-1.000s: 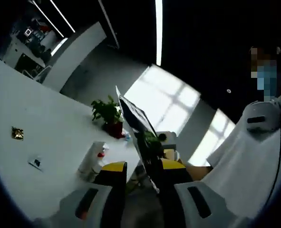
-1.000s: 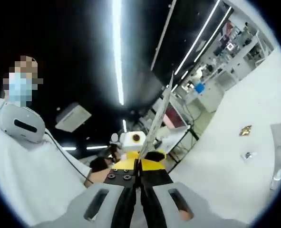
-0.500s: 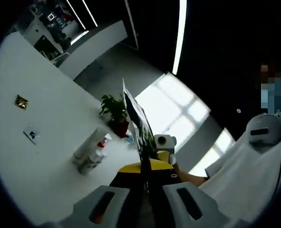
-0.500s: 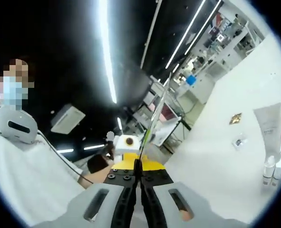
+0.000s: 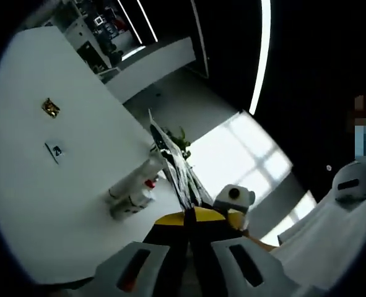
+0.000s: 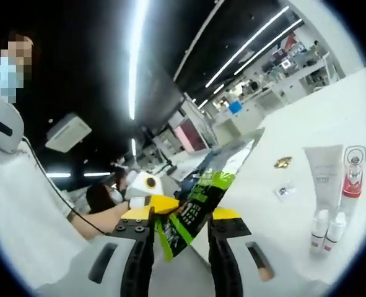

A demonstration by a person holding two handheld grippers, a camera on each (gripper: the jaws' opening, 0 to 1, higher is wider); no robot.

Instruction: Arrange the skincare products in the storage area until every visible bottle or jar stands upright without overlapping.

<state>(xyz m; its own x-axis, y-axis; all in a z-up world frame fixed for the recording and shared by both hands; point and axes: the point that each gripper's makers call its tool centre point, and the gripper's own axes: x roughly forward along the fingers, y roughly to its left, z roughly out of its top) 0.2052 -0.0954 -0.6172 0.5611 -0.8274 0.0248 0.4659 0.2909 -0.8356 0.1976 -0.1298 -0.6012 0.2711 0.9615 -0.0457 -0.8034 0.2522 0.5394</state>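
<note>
The left gripper (image 5: 189, 230) pinches a green sachet (image 6: 198, 207) edge-on while the right gripper (image 6: 181, 238) stands spread around it, bottles (image 6: 327, 228) waiting at four o'clock: next, I judge, lower it clear of them.

White sleeve (image 6: 28, 229), black-and-yellow fingers (image 6: 139, 238)

Bare white table (image 6: 331, 124) lies open around the clustered bottles (image 6: 331, 185); sachet (image 6: 204, 198) blocks between right tongs (image 6: 181, 238).
</note>
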